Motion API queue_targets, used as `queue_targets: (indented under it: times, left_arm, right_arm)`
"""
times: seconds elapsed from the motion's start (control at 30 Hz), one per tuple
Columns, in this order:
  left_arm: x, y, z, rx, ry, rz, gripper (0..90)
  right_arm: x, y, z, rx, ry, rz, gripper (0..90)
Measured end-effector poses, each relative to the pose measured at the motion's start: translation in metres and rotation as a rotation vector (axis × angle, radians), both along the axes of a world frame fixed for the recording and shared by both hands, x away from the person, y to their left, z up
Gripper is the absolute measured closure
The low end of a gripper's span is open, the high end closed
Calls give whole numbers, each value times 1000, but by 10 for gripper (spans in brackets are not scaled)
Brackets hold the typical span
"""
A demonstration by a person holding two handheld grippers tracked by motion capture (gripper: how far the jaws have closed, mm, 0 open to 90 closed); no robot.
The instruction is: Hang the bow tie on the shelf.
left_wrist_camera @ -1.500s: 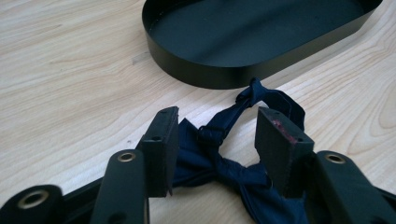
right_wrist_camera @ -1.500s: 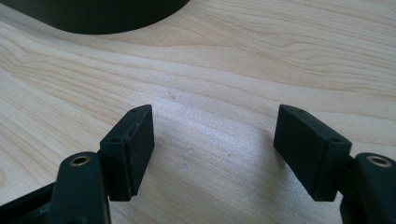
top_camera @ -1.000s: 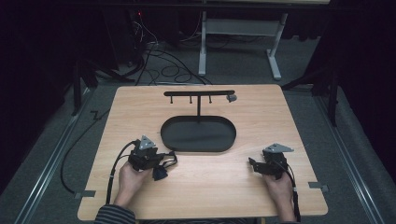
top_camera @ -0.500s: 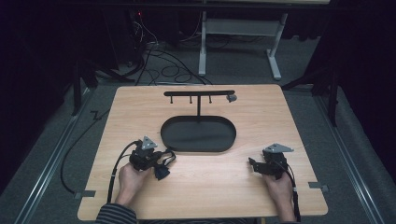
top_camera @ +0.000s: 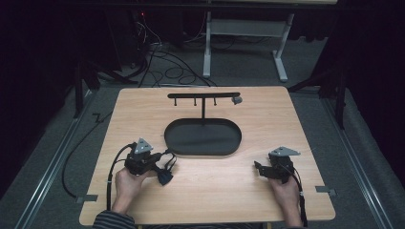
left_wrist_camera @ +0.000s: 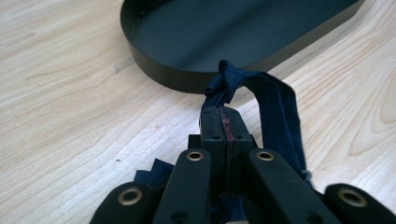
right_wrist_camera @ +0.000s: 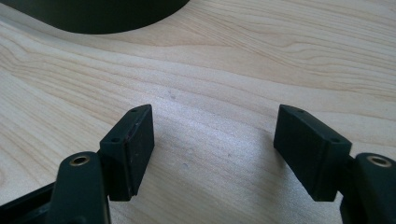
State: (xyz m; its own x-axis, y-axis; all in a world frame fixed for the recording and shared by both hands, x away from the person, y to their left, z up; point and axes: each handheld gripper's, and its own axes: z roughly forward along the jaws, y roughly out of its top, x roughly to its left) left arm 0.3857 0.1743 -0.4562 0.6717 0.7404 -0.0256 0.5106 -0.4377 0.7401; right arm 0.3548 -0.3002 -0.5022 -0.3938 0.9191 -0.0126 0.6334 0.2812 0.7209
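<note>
At the near edge of the light wooden table, a person's two hands come in from below, each holding a gripper. The left hand, with a striped sleeve behind it, is toward the near left corner. Its left gripper is clenched on a piece of dark blue cloth: the jaws are pressed together with the fabric pinched between them, and a knotted loop of it stands up past the jaw tips and falls back along one side. In the high view the cloth hangs off the gripper just above the table, near the left end of the tray.

Toward the near right corner, the right hand holds the right gripper released, its jaws wide apart with bare wood between them and nothing in its grasp. In the high view this gripper points inward along the table, well apart from the left one.

Near the middle of the table sits a black oval tray with a low upright rim. Its dark floor looks empty. In the left gripper view its wall is just beyond the cloth.

Behind the tray a thin black post rises to a horizontal rack bar near the far edge, with small pegs hanging under it and a small grey thing at its right end; what that is cannot be told.

Beyond the far edge, cables lie on the grey floor by a white frame.
</note>
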Motion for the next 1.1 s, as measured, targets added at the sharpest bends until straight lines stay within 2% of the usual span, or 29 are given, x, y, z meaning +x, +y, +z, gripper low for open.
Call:
queue_targets:
  times: [0.1,0.4,0.57,0.97,1.1]
  left_arm:
    - [-3,3,6,-28,-10,2,896]
    - [-7,8,29,-74,-67,-7,897]
    - [-6,11,37,-108,-74,-2,897]
    - [-2,11,53,-151,-99,-16,897]
    - [0,9,58,-142,-103,-24,898]
  right_arm:
    - [0,0,0,0,0,0,302]
    - [0,0,0,0,-1,1,301]
    - [0,0,0,0,0,0,302]
    - [0,0,0,1,1,-1,303]
    - [0,0,0,1,1,-2,303]
